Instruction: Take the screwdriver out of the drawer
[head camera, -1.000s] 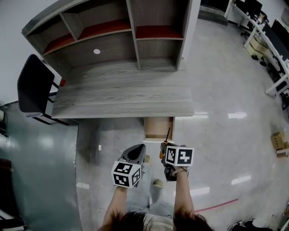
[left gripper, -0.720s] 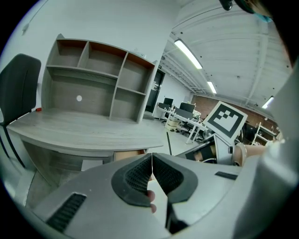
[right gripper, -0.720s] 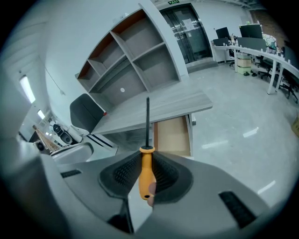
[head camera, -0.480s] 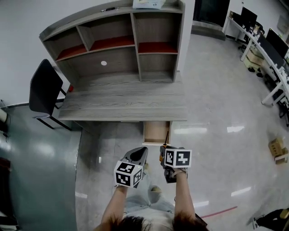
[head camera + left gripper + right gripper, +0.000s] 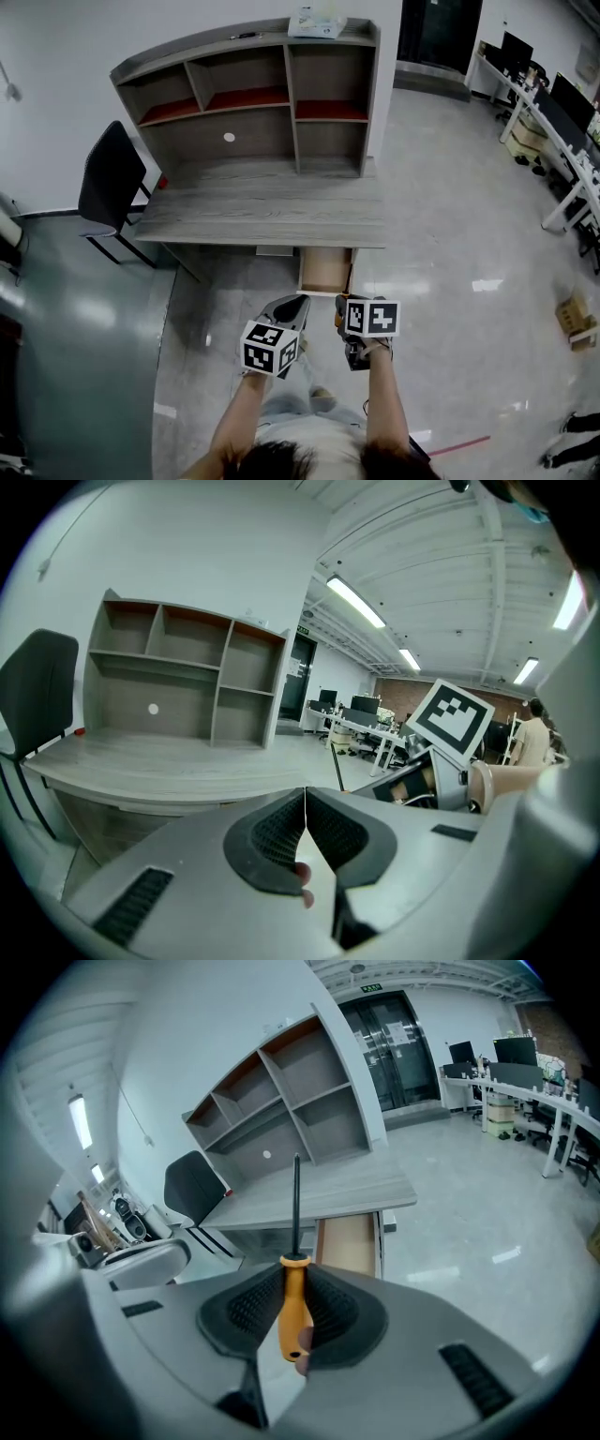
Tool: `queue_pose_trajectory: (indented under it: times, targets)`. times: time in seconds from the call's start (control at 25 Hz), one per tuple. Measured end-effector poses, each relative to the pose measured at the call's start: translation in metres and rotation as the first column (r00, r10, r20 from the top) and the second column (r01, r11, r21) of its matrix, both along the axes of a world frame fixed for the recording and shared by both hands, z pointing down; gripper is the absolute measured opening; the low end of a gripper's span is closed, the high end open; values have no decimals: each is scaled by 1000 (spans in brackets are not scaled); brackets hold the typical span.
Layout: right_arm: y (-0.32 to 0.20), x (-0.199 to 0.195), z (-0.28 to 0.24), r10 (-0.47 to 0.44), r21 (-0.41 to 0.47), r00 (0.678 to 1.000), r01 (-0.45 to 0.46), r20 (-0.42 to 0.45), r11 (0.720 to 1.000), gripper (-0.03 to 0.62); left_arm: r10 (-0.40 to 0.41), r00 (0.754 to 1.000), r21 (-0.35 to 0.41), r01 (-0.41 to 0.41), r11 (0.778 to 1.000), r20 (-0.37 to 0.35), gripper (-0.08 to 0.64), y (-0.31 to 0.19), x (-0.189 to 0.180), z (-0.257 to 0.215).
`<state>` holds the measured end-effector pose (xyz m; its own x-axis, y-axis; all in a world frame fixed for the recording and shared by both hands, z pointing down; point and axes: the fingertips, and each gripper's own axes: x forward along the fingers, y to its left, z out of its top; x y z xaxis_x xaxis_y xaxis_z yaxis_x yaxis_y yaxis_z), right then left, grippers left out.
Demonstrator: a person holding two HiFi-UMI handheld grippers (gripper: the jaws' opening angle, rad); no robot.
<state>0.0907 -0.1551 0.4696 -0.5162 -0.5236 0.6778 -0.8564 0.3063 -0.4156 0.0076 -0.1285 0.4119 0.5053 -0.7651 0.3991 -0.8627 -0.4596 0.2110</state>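
The screwdriver (image 5: 293, 1309) is judged light and rigid. Its smooth orange handle could pivot in a loose grip, so the handle, not the thin dark shaft, is the place to hold. The right gripper (image 5: 292, 1283) has its jaws clamped on that handle, one ribbed pad on each side, with the shaft projecting past the fingertips toward the open drawer (image 5: 349, 1241). The tool is outside the drawer, in front of it. The left gripper (image 5: 305, 825), also in front of the drawer, has its jaws pressed together on nothing.
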Motion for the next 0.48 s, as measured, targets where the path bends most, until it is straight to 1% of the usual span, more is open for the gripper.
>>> queue_pose_trajectory:
  times: [0.24, 0.48]
  targets:
    - [14, 3, -21, -29, 43, 1000, 29, -2, 999, 85, -7, 1000, 31, 6, 999, 8, 18, 18, 8, -15]
    - [26, 4, -34, -41, 76, 999, 42, -6, 996, 84, 3, 1000, 60, -4, 998, 16, 18, 29, 12, -27]
